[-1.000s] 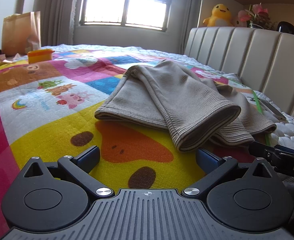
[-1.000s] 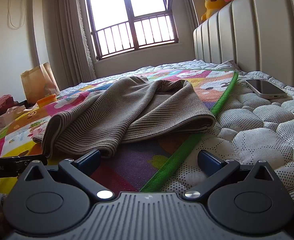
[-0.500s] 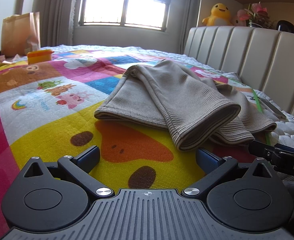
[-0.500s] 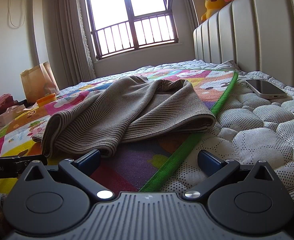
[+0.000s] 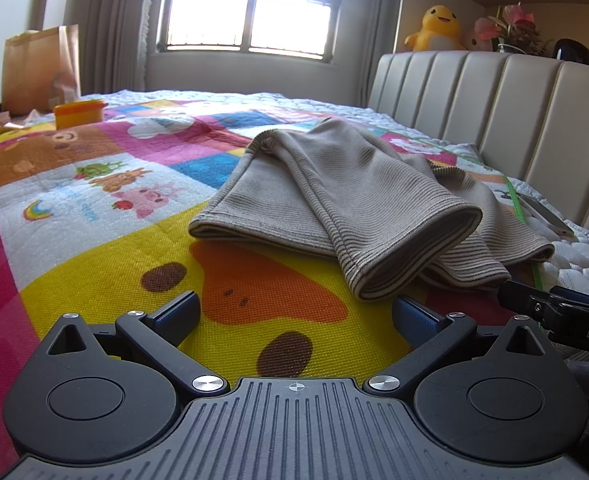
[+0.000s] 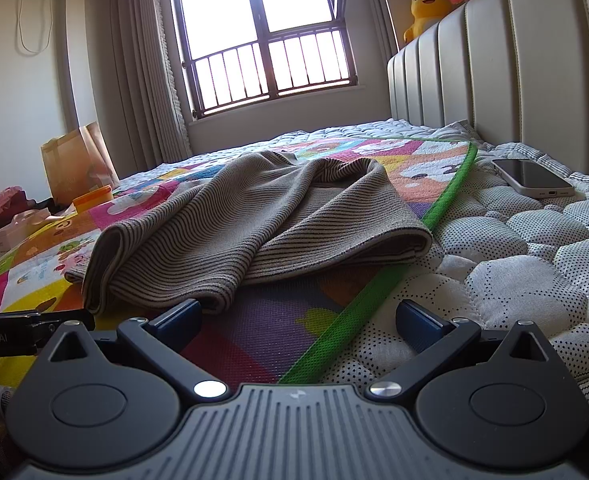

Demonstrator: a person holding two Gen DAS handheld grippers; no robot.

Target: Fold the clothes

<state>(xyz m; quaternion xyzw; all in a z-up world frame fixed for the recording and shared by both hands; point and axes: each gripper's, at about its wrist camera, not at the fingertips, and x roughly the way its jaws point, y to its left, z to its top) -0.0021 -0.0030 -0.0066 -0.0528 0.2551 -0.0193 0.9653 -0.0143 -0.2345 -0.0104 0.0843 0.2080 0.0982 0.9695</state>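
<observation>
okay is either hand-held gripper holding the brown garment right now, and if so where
Nothing is held. The left hand-held gripper and the right hand-held gripper are both open, just short of the brown ribbed garment lying on the play mat.

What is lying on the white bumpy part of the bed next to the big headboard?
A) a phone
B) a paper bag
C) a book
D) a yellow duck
A: a phone lies flat on the white quilted mattress beside the headboard, past the green edge of the colourful mat; the duck sits up above the headboard instead.
</observation>
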